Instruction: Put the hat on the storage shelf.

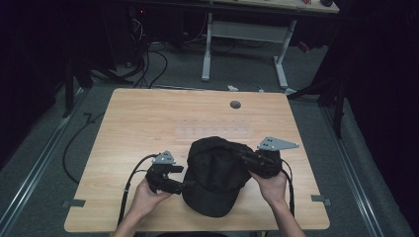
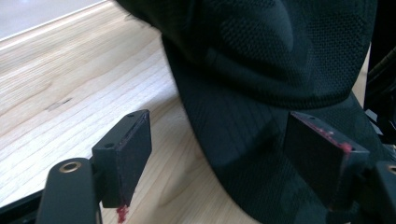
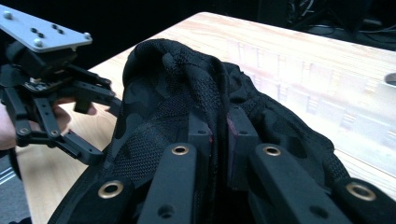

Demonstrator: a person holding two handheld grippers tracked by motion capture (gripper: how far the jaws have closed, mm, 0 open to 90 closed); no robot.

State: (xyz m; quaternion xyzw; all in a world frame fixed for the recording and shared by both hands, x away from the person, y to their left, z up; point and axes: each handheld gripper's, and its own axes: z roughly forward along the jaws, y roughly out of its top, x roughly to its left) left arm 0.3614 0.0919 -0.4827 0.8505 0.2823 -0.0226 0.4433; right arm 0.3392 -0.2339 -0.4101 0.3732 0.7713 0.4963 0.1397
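Note:
A black mesh cap (image 1: 216, 177) lies on the wooden table (image 1: 148, 123) near its front edge, brim toward the person. My right gripper (image 1: 244, 158) comes in from the right and is shut on a raised fold of the cap's crown (image 3: 196, 84), pinched between its pads (image 3: 218, 135). My left gripper (image 1: 186, 185) sits at the cap's left side, at the brim. Its jaws (image 2: 224, 154) stand open: the left pad (image 2: 123, 149) is over bare wood, the right pad (image 2: 322, 158) over the brim (image 2: 243, 140), neither pressing it. In the right gripper view the left gripper (image 3: 51, 107) stands open at the left.
A round cable hole (image 1: 235, 104) is in the table's far middle. Beyond the table, a white-legged desk (image 1: 244, 34) and cables (image 1: 148, 64) are on the floor. The front edge (image 1: 197, 229) is close behind the cap.

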